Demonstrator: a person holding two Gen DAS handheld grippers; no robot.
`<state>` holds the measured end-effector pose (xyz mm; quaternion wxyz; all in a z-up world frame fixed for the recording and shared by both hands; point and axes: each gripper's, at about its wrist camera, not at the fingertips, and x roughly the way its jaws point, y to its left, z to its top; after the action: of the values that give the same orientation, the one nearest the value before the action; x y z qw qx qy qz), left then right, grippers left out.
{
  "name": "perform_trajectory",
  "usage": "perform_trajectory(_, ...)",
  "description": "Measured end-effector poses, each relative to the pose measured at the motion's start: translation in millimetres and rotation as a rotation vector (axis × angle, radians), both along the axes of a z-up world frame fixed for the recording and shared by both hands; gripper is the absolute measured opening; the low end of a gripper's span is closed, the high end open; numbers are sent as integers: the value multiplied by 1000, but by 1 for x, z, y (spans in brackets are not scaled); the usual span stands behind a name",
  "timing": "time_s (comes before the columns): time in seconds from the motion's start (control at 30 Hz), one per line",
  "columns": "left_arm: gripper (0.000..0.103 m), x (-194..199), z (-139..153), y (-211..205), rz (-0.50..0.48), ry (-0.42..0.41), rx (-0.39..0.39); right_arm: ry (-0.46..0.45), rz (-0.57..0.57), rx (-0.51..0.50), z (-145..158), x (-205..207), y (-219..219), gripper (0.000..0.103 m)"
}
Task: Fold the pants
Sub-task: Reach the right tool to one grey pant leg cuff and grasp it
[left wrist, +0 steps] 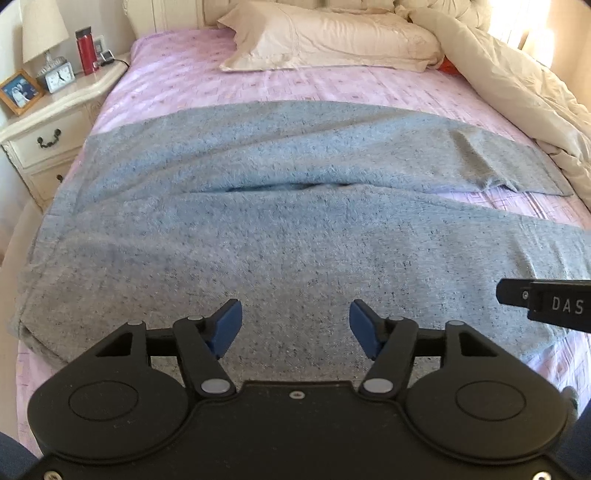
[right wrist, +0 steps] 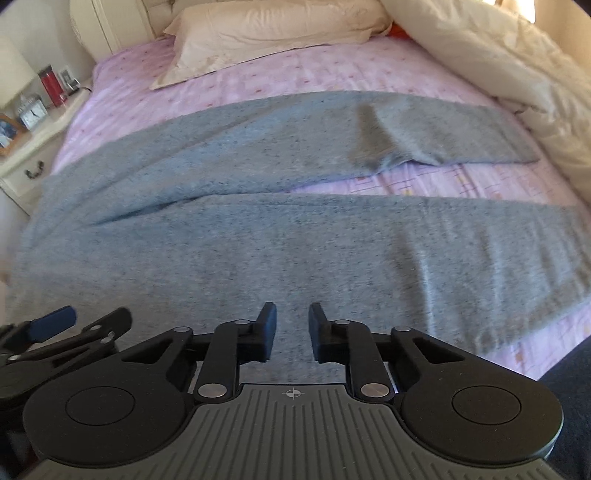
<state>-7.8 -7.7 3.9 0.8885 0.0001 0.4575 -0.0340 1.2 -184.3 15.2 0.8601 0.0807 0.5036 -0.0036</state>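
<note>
Pink patterned bedsheet [left wrist: 177, 74] w/ cream pillow [left wrist: 325, 40] at the head, bunched cream duvet [left wrist: 517, 81] on the right. Nightstand [left wrist: 48, 122] at left — lamp [left wrist: 42, 33], red bottle [left wrist: 85, 51], small clock [left wrist: 59, 76], framed photo [left wrist: 20, 92] on top.

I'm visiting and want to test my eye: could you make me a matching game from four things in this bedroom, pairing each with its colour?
Things:
1. pants
2. sheet
3. bottle
4. pillow

Colours:
A. cream
B. red
C. grey
D. pink

Pairs: 1-C, 2-D, 3-B, 4-A
</note>
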Motion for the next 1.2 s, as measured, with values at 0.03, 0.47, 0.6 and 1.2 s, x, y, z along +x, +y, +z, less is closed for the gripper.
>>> perform_trajectory(0.03,66,0,1,1,13,-12,10,2,-3,27,2,1,-3,19)
perform_trajectory(0.47,71,44,26,3,-6,-19,-50,17,-70,34,42,62,-100,20)
perform_trajectory(0.6,71,63,39,-7,-43,-35,-48,-4,-116,-56,45,82,-145,20)
perform_trajectory(1.2,70,79,-26,-60,-185,141,53,202,-446,-17,-25,-17,-349,20)
